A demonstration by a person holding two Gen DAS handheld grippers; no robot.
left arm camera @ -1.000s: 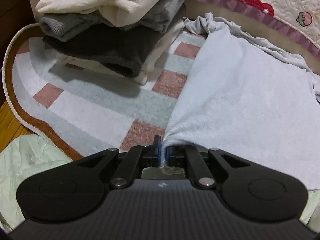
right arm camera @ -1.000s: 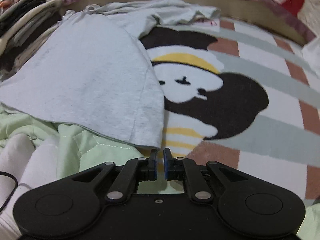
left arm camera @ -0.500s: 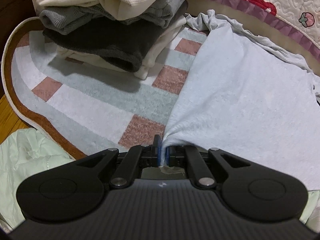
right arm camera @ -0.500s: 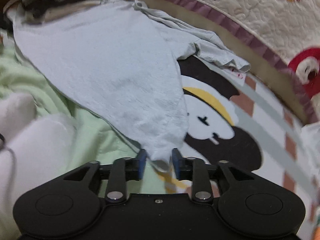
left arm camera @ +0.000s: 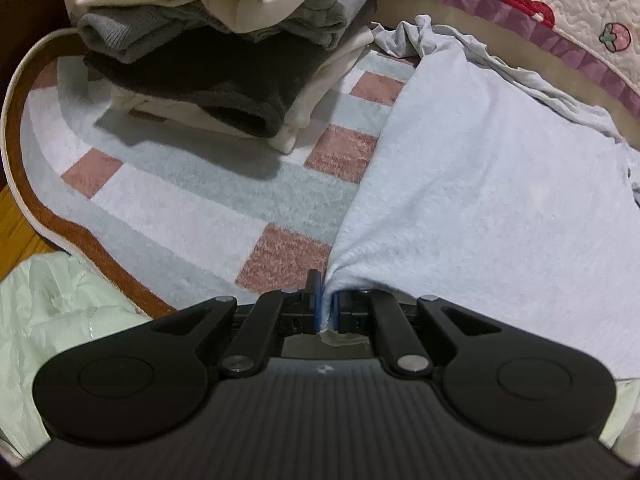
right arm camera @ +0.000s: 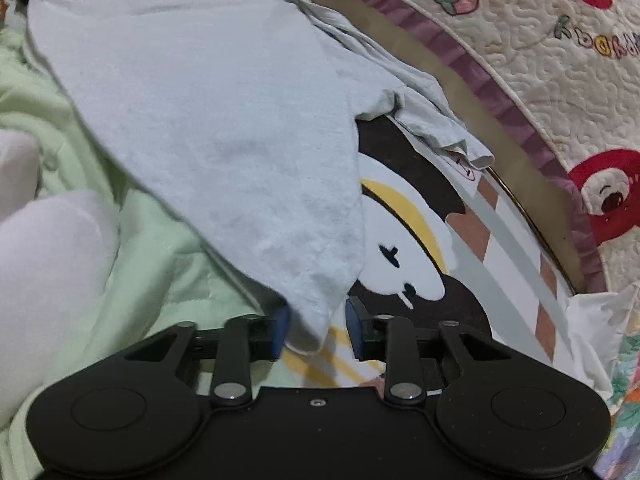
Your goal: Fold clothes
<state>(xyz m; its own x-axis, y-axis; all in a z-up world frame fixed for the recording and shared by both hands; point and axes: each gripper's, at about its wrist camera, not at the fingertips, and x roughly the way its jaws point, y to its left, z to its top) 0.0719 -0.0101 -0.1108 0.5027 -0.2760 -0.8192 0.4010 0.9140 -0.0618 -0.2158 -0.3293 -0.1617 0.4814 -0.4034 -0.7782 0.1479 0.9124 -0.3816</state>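
Pale blue T-shirt (left arm camera: 480, 200) lies spread on the patterned rug (left arm camera: 160, 208), beside the stack of folded clothes (left arm camera: 224, 60). Left gripper (left arm camera: 329, 308) is clenched on one hem corner. Right gripper (right arm camera: 316, 330), jaws just closing, brackets the other corner without pinching it; that corner may slip out, leaving the fold lopsided. A quilted bed edge (right arm camera: 520, 40) borders the rug beyond the shirt.
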